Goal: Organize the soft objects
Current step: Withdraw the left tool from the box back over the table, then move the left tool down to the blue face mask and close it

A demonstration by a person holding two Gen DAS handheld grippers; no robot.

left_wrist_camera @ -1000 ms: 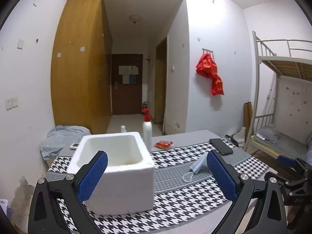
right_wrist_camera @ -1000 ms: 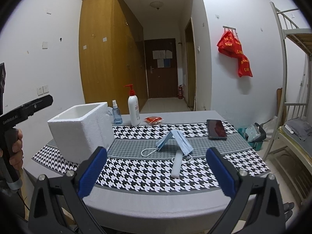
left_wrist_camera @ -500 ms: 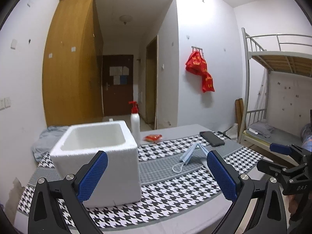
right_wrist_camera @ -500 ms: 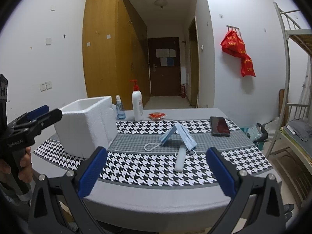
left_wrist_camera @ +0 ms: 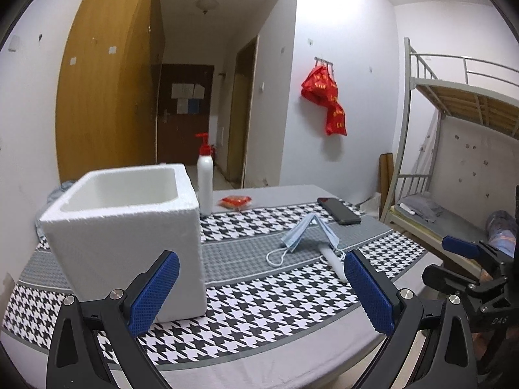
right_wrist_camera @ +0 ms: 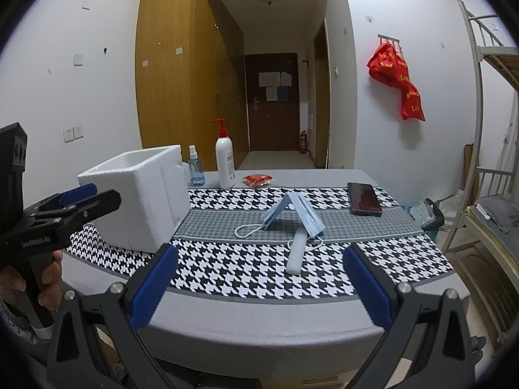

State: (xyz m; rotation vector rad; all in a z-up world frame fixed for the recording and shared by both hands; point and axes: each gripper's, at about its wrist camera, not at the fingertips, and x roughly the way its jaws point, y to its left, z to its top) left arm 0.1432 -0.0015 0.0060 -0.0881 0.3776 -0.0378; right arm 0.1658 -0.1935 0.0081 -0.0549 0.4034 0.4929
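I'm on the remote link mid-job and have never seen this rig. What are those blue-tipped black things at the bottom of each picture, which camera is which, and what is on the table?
No robot arm here: a person holds one hand-held pair of tongs in each hand. Each picture comes from a fisheye camera on one pair, looking forward along its fingers. The left tongs and the right tongs are both open and hold nothing. On the table's houndstooth cloth lie a white foam box, a blue face mask tented over a white stick, and a phone. Behind stand a pump bottle, a small spray bottle and a red packet.
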